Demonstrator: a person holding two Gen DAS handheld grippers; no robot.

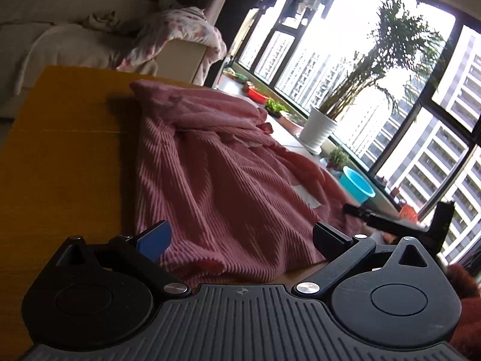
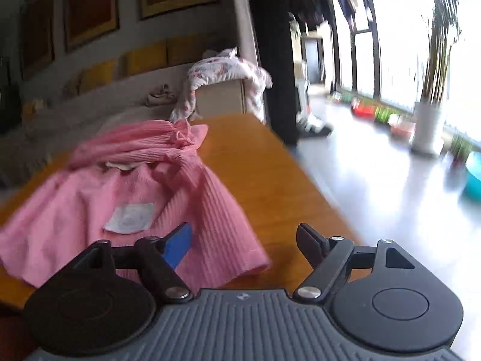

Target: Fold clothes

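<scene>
The pink ribbed garment [image 1: 216, 180] lies lengthwise away on the tabletop [image 1: 66, 150], its near hem just ahead of the empty, wide-open left hand-held gripper [image 1: 240, 237], left of the open right hand-held gripper [image 2: 243, 240].

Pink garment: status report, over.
Left gripper open, right gripper open, both empty. Pink garment rumpled on wooden table, unfolded. Nothing blocking.

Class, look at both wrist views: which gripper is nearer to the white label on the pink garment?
Right. The right gripper hovers just beside the white label; the left gripper sits farther off, near the hem.
</scene>
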